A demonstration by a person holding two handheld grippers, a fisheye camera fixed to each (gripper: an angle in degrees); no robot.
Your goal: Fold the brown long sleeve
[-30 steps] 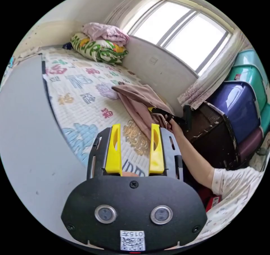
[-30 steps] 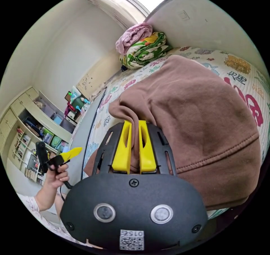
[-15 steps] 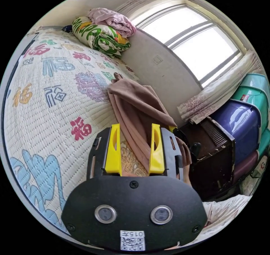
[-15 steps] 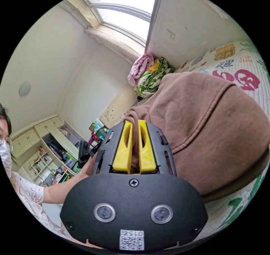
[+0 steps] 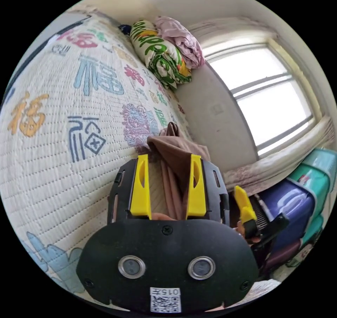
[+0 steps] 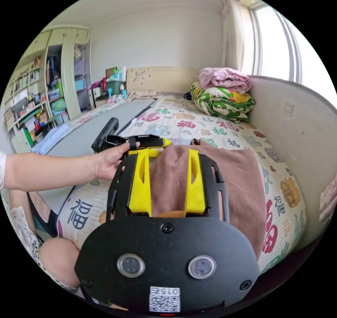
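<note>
Right gripper view: brown long sleeve (image 6: 242, 184) lies lengthwise along the quilt (image 6: 175, 116).

- long sleeve (image 6: 242, 181) lies on the bed (image 6: 182, 121), near the bed's foot edge, on the side toward the wall panel (image 6: 298, 121)
- folded bedding stack (image 6: 221, 100) sits at the far end of the bed, against the wall panel; bundle (image 6: 224, 79) on top of it
- left tool (image 5: 167, 167): jaws apart, over the bed edge, a fold of the long sleeve (image 5: 175, 156) between them
- right tool (image 6: 167, 170): jaws apart, over the long sleeve
- right gripper view: a hand (image 6: 110, 158) holds the left tool (image 6: 147, 142) just left of the long sleeve
- shelves (image 6: 31, 104) stand left of the bed
- storage bins (image 5: 298, 198) stacked below the window (image 5: 266, 93), right of the bed
</note>
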